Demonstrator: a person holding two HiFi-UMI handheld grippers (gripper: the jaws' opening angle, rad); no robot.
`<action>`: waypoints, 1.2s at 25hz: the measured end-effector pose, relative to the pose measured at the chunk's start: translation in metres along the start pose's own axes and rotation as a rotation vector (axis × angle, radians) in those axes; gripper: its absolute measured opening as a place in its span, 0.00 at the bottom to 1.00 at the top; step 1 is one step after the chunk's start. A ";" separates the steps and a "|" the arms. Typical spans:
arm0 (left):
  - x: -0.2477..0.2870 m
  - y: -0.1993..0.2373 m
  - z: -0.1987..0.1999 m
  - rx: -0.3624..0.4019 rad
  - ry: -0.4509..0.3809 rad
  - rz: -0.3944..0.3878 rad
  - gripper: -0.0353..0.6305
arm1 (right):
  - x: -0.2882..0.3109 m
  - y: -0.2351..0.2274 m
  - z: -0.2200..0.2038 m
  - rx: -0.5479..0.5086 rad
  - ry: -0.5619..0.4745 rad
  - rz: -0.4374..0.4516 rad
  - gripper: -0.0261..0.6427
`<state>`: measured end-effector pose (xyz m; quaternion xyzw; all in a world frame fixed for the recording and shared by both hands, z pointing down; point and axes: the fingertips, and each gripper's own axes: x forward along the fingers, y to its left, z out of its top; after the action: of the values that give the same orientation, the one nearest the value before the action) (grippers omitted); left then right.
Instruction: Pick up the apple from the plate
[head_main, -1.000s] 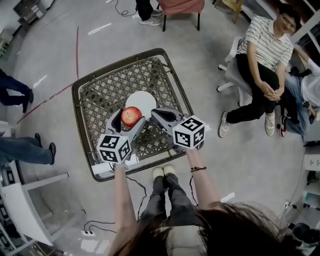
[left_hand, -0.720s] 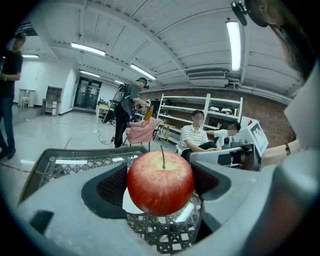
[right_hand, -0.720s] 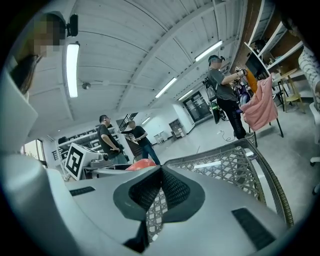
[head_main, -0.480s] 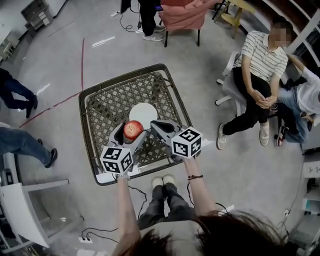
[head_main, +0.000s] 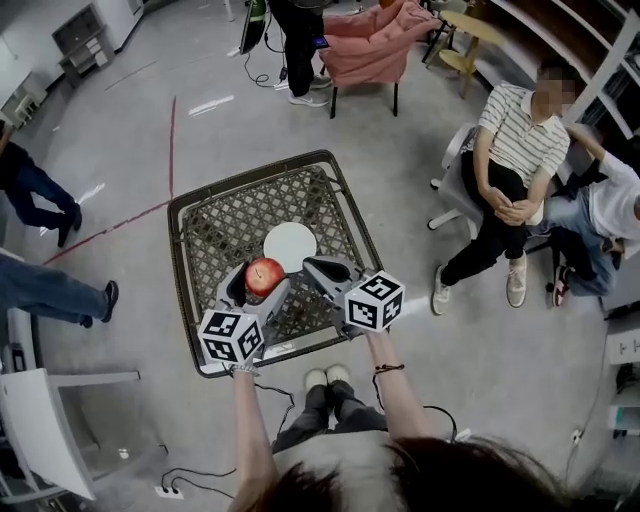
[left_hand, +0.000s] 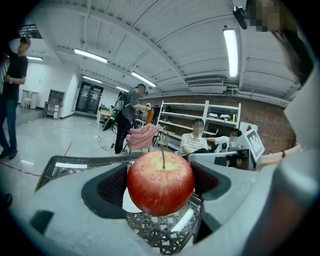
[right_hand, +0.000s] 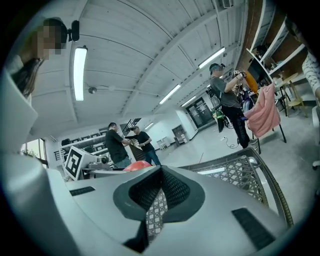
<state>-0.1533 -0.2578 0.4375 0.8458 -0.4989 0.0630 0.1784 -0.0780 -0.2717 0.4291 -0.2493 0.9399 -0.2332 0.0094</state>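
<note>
A red apple (head_main: 264, 275) with its stem up is clamped between the grey jaws of my left gripper (head_main: 260, 279); it fills the middle of the left gripper view (left_hand: 160, 182). The apple hangs above the lattice table (head_main: 215, 225), just nearer to me than the empty white plate (head_main: 290, 245). My right gripper (head_main: 320, 272) is beside it to the right, jaws shut with nothing between them; in its own view its jaws (right_hand: 159, 196) meet, and a sliver of the apple (right_hand: 137, 165) shows behind them.
The square wicker-lattice table has a dark metal rim (head_main: 358, 225). A seated person in a striped shirt (head_main: 515, 135) is at the right, a chair draped with pink cloth (head_main: 372, 50) stands beyond the table, and other people's legs (head_main: 40, 190) are at the left.
Both grippers have risen and come back toward me with the apple, so it now sits off the plate's near edge. The head camera has lifted, showing more floor.
</note>
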 end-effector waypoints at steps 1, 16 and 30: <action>-0.002 -0.001 0.001 0.002 -0.002 -0.003 0.66 | -0.001 0.003 0.001 -0.002 -0.003 0.004 0.05; -0.031 -0.025 0.020 0.039 -0.031 -0.035 0.66 | -0.007 0.043 0.020 -0.047 -0.034 0.088 0.05; -0.050 -0.044 0.039 0.062 -0.072 -0.051 0.66 | -0.017 0.064 0.039 -0.083 -0.062 0.134 0.05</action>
<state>-0.1429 -0.2115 0.3764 0.8651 -0.4811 0.0436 0.1355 -0.0874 -0.2311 0.3645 -0.1933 0.9625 -0.1853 0.0436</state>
